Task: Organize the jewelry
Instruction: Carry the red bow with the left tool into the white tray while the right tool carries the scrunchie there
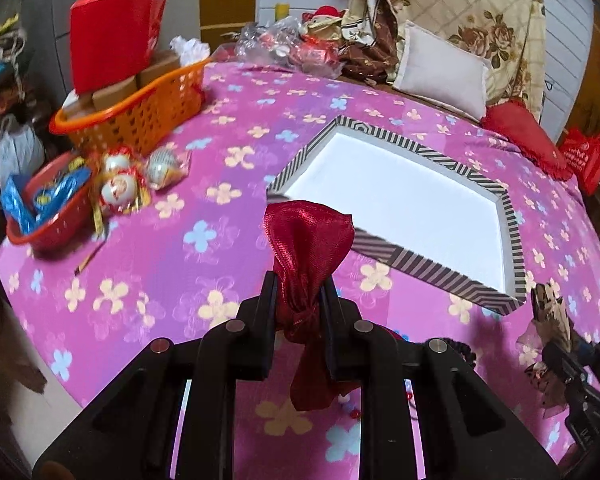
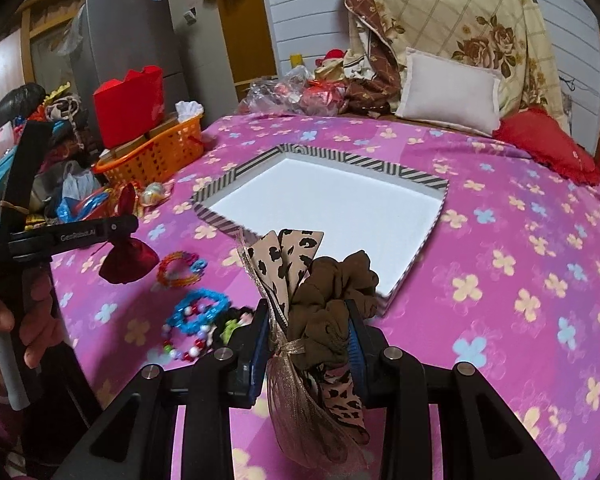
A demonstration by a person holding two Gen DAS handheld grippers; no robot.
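My left gripper (image 1: 299, 292) is shut on a red satin pouch (image 1: 306, 240) at its tied neck, held above the pink cloth just in front of the striped-rim white tray (image 1: 456, 276). It also shows in the right wrist view (image 2: 118, 226) with the pouch (image 2: 128, 260) hanging below. My right gripper (image 2: 308, 316) is shut on a leopard-print and brown hair bow (image 2: 320, 276) near the tray's (image 2: 416, 258) front edge. Bead bracelets, one orange (image 2: 178, 268) and one blue (image 2: 198, 310), lie on the cloth at the left.
An orange basket (image 1: 140, 116) with boxes and a red bag stands far left. A red bowl (image 1: 48, 220) and wrapped ornaments (image 1: 118, 188) lie beside it. Pillows (image 1: 444, 68) and a red cushion (image 1: 528, 140) sit behind the tray on the flowered pink cloth (image 1: 160, 272).
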